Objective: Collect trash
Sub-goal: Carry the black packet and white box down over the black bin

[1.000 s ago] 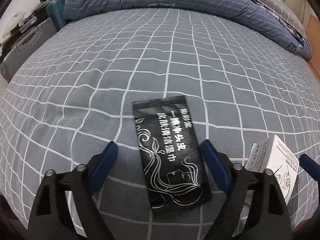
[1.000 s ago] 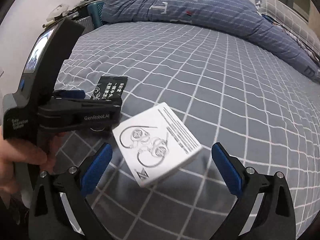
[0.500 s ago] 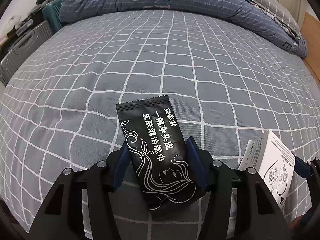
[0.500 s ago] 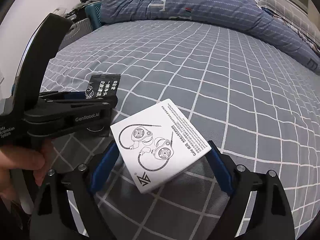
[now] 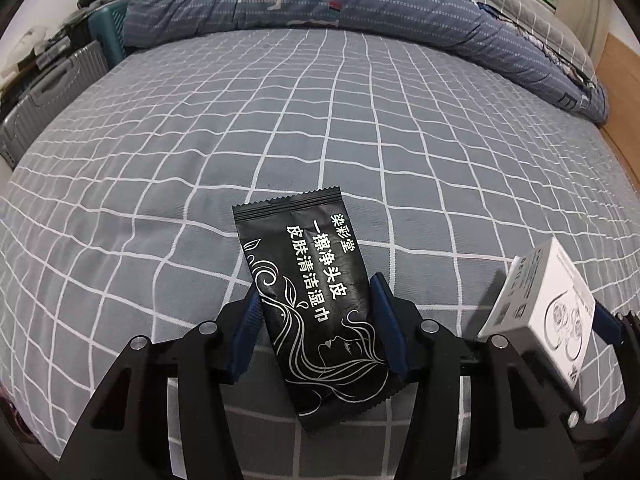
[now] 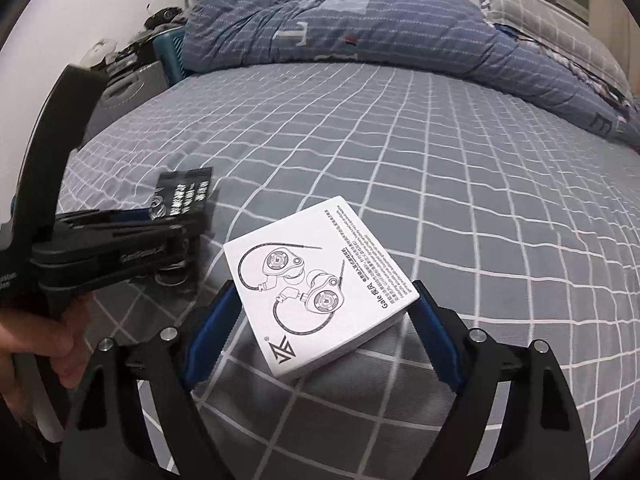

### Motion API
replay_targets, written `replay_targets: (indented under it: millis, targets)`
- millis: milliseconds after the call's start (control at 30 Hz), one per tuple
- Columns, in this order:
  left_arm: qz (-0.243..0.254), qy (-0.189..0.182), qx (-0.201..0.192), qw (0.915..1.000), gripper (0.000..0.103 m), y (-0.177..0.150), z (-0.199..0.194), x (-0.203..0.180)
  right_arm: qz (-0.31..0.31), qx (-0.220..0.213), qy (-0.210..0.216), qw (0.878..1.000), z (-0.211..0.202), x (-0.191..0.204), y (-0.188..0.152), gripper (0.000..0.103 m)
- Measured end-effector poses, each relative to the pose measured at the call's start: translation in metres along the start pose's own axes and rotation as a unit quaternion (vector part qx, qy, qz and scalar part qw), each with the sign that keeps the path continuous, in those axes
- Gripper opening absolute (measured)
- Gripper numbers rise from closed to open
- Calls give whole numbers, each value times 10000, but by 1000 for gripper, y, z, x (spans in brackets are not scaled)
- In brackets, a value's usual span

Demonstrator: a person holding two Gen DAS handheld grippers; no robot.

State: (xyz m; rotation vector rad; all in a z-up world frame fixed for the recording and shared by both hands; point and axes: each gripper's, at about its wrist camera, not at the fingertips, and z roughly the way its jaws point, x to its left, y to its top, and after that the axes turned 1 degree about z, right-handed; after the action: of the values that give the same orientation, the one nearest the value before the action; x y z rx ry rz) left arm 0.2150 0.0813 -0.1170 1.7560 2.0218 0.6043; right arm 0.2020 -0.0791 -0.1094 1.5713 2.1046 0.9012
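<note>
A black wet-wipe packet (image 5: 308, 280) with white lettering lies on the grey checked bed sheet (image 5: 320, 120). My left gripper (image 5: 316, 292) straddles its lower half. Its jaws are closing and both blue pads press on the packet's long edges. A white earphone box (image 6: 320, 280) sits tilted between the blue pads of my right gripper (image 6: 325, 290), which grip its two corners; it looks raised off the sheet. In the left wrist view the box (image 5: 552, 304) shows at the right edge. The right wrist view shows the packet (image 6: 182, 196) at the left.
A rumpled blue duvet (image 5: 320, 0) and a checked pillow (image 6: 540, 20) lie along the far side of the bed. A grey suitcase (image 5: 48, 92) and a teal crate (image 5: 108, 28) stand beside the bed's left edge. A hand (image 6: 48, 344) holds the left gripper's handle.
The left jaws have closed in from wide apart onto the packet's sides. The right jaws have narrowed onto the box, which has tilted and come closer to the camera.
</note>
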Motion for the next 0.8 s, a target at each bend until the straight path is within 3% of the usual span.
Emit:
replay_targets:
  millis: [400,800]
  targets:
    - [77,-102,-110,9999,52,-28,-28,-8,345,-330,-483,9977,-37,-25,-10,81]
    - [243,-271,-147,9992,52,-51,-50,-29,542,-460,-516,9961,-73,-38,-24,81]
